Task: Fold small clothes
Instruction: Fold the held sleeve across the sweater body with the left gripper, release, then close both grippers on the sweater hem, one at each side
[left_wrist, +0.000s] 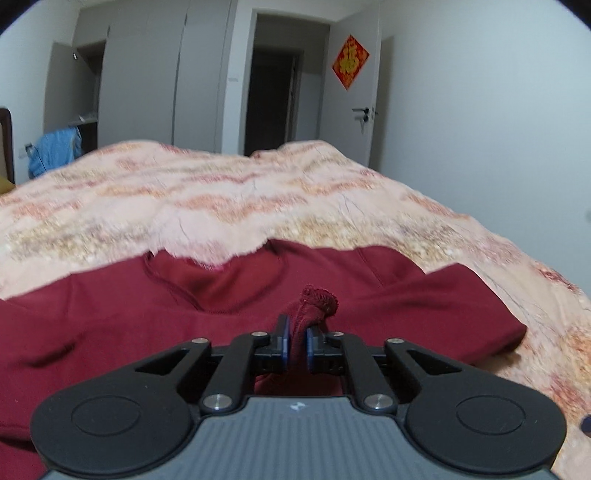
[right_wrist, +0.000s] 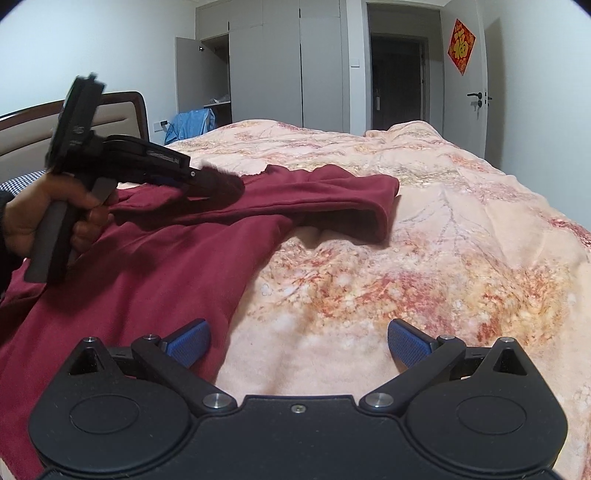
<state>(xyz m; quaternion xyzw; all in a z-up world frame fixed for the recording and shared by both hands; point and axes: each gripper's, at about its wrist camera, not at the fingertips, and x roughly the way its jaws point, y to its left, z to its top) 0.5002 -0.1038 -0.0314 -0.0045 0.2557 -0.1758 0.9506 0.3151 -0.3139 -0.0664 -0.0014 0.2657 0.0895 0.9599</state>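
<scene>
1. Left wrist view: the left gripper (left_wrist: 297, 341) points low over a dark red garment (left_wrist: 110, 325) spread on the bed's floral blanket (left_wrist: 258, 195). Its blue pads (left_wrist: 283, 343) stand narrowly apart with a bunched cuff (left_wrist: 317, 299) of the garment passing up between them; whether the pads still press on the cloth I cannot tell, as a thin gap shows beside it.
2. In the same view the garment's neckline (left_wrist: 207, 280) lies beyond the cuff, partly tucked under a fold of the blanket. Past the far edge of the blanket stand a grey wardrobe (left_wrist: 147, 74) and an open door (left_wrist: 354, 92) with a red paper square (left_wrist: 350, 61) on it.
3. Right wrist view: the right gripper (right_wrist: 297, 341) hovers over the blanket (right_wrist: 443, 240) just beside the garment's (right_wrist: 147, 277) right edge, its blue pads (right_wrist: 188, 341) spread wide with nothing between them.
4. In this view a hand (right_wrist: 33, 218) holds the left gripper (right_wrist: 221, 184) above the garment's far part, its blurred tip meeting the cloth near the sleeve (right_wrist: 332, 195) that stretches right across the blanket.
</scene>
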